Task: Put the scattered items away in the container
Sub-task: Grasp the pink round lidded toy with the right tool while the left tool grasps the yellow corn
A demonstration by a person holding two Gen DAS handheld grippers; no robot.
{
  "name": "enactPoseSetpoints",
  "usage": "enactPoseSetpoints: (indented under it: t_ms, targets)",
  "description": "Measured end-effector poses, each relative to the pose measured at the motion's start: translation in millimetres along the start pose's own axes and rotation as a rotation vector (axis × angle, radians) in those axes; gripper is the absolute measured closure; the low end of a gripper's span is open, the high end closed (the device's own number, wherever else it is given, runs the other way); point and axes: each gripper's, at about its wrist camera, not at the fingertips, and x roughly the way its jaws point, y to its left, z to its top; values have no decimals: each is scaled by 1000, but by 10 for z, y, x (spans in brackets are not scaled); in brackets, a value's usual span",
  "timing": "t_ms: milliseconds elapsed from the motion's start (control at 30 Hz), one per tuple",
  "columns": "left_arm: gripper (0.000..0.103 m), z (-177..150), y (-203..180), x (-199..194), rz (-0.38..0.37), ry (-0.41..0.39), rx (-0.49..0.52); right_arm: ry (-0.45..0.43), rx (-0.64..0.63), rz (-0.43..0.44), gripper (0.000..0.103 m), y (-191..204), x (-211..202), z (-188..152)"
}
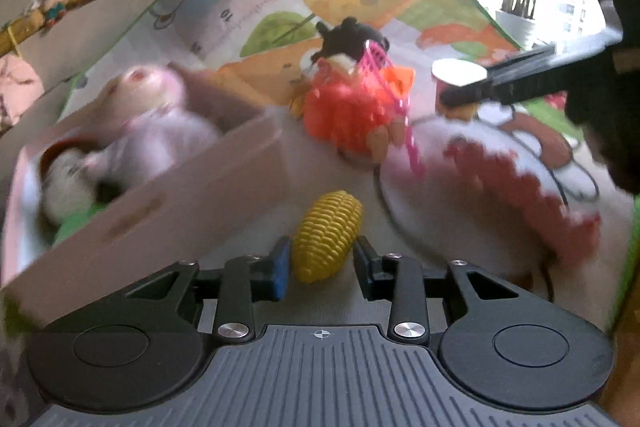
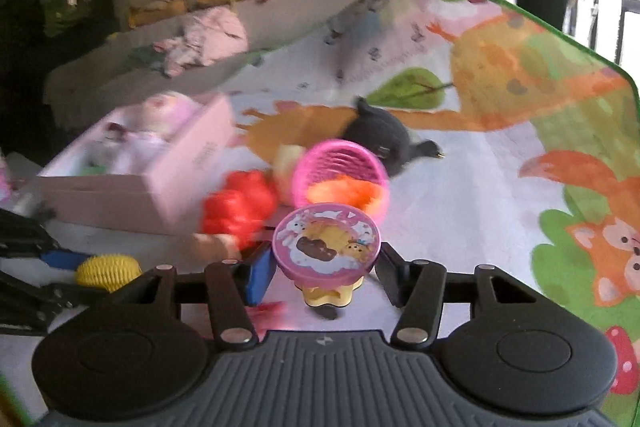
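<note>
Left gripper: fingers drawn in on the yellow toy corn, one pad at each flank. The blue left pad meets the cob's side; the right one sits at the other side, contact there looks likely but is not sharp. I read it as a grip on the corn. The corn lies on the play mat, long axis running away from the fingers and leaning slightly right, blunt end nearest the palm, tapered end pointing out toward the toy heap. The pads bite across the short axis, near the lower half.

Right gripper: jaws about half open, straddling a pink round-lidded toy with a cartoon print on top, on a yellow base. Narrow gaps seem to show at both sides of the lid; pads not clearly pressing.

Outward: the pink container box stands just left of the left gripper and the corn, open top, soft toys already inside. It is the nearer target for the left hand; the right hand is farther, with the box off to its left. Beyond the corn, a pile: red-orange knitted toy, pink basket, black plush. All still on the mat.

Coming move, as I judge it: lift the corn and carry it left over the box wall.
</note>
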Motion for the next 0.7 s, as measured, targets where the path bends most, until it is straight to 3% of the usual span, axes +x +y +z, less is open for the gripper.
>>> enactPoseSetpoints:
  t_ms: [200, 267, 367, 500, 567, 700]
  targets:
    - [63, -394, 202, -416, 43, 41, -34, 25, -55, 195, 49, 556, -195, -139]
    - [54, -475, 308, -479, 84, 43, -75, 50, -76, 250, 49, 768, -153, -210]
    - [52, -539, 434, -536, 153, 35, -143, 88, -87, 289, 49, 1007, -20, -292]
    - [38, -564, 495, -611, 166, 18, -225, 105, -110, 275, 48, 1183, 106, -417]
    - [25, -565, 469, -654, 158, 6, -236, 109, -82, 257, 42, 1153, 149, -444]
    - [17, -555, 404, -650, 141, -19, -249, 78, -16, 236, 36, 1044, 151, -514]
